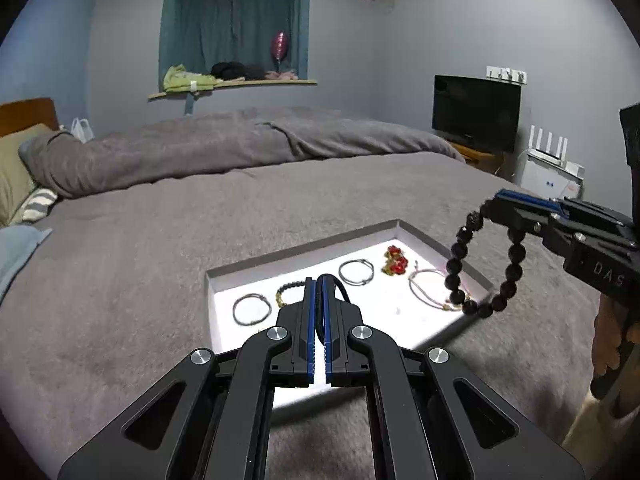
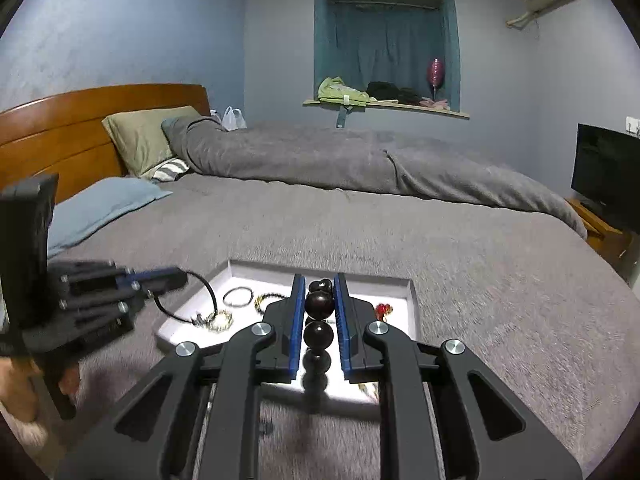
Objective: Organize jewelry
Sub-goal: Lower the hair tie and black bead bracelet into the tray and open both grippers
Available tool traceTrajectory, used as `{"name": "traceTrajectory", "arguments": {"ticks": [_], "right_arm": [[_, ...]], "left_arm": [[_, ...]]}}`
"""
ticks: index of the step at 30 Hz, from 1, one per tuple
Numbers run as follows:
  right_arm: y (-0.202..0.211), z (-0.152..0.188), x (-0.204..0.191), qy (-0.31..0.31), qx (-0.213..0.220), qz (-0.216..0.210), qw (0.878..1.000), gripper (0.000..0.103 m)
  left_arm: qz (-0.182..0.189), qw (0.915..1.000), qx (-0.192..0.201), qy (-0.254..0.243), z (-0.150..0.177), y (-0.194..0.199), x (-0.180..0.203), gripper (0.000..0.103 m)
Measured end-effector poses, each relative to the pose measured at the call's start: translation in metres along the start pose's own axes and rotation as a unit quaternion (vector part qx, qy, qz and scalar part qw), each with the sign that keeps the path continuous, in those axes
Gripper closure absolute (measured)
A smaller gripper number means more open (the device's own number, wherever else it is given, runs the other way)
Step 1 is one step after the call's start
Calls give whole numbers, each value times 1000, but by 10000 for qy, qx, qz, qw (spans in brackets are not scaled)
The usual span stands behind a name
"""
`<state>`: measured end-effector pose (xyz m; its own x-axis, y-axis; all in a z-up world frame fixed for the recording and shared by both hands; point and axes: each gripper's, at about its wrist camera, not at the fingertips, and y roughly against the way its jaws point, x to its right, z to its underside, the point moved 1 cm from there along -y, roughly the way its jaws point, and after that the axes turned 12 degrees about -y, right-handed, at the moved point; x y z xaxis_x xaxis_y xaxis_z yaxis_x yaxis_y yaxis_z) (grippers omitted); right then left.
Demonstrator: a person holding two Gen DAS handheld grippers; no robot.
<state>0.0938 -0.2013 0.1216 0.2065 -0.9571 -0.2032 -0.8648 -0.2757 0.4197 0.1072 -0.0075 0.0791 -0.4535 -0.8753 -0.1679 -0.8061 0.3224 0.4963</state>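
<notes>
Left tool (image 1: 319, 280) pinched on a black cord bracelet (image 1: 338, 290); right tool (image 2: 319, 280) clamps a dark bead bracelet (image 1: 486, 264), both above white tray (image 1: 304, 256) on bed (image 1: 160, 240).

Tray (image 1: 224, 276) was white inside with grey rim, on a grey blanket (image 1: 140, 260). Bead bracelet (image 1: 516, 254) was black. Charm piece (image 1: 396, 260) was red and gold. Cord loops (image 1: 252, 309) were grey; one (image 1: 426, 286) pale pink. Gripper pads (image 2: 297, 320) were blue on black. Striped pillow (image 2: 170, 169): grey/white.
</notes>
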Motion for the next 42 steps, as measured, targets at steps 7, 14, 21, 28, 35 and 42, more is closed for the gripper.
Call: {"name": "traceTrajectory", "arguments": {"ticks": [7,14,21,28,35,42], "right_arm": [[-44,10,1,-231,-330,-142,9991,89],[-81,31,14,-403,-874,-103,9953,89],[-94,37,35,-678,-1102,40,9916,88],[-108,48,43,-892,-1426,37,9857,88],[-112,51,42,-806,-1410,181,9865,88],[-128,48,43,-853,-1450,271,9854,88]], "left_arm": [[425,9980,-368,289,18,-33,-11,99],[604,9918,-963,579,45,-58,-27,99],[590,9858,-1412,690,61,-65,-42,99],[482,9861,-1507,516,63,-64,-41,99],[367,9867,-1505,486,63,-65,-43,96],[192,9893,-1386,418,58,-61,-40,67]]}}
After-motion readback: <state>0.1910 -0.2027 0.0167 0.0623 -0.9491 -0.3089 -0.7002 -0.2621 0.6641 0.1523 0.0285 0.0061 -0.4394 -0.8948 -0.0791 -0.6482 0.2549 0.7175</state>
